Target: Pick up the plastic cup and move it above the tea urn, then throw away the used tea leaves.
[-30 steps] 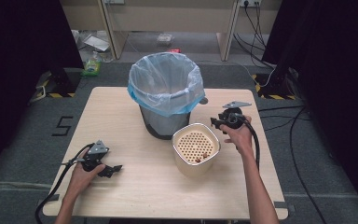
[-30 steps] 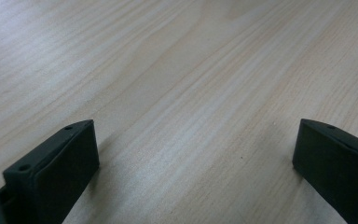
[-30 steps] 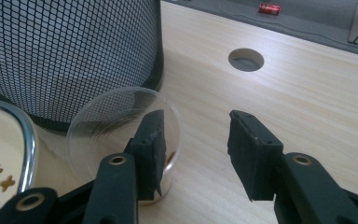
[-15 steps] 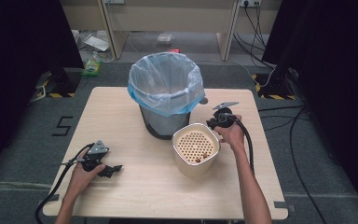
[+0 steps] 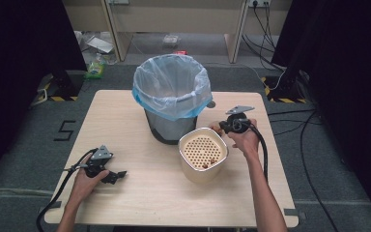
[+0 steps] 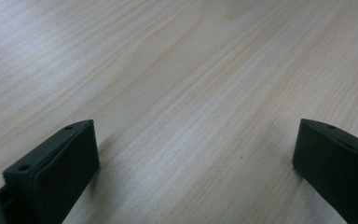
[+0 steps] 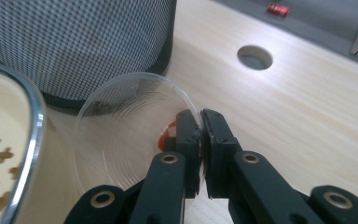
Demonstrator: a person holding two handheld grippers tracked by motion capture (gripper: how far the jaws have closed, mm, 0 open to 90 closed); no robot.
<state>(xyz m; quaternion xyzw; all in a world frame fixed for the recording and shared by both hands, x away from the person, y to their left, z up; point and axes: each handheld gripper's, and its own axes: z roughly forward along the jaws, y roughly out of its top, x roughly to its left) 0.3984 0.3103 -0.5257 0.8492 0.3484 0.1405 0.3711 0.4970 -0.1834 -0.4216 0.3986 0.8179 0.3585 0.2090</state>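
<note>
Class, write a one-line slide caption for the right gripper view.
Right hand-held gripper shut on a clear plastic lid's rim, beside a mesh bin.

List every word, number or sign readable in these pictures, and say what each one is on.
"5": a dark numeral marked on the grey floor left of the table, in the high view.
Yellow-and-black hazard stripes on the floor: a marking, no text.
Small red item on the floor behind the bin: any print too small to read.
</note>
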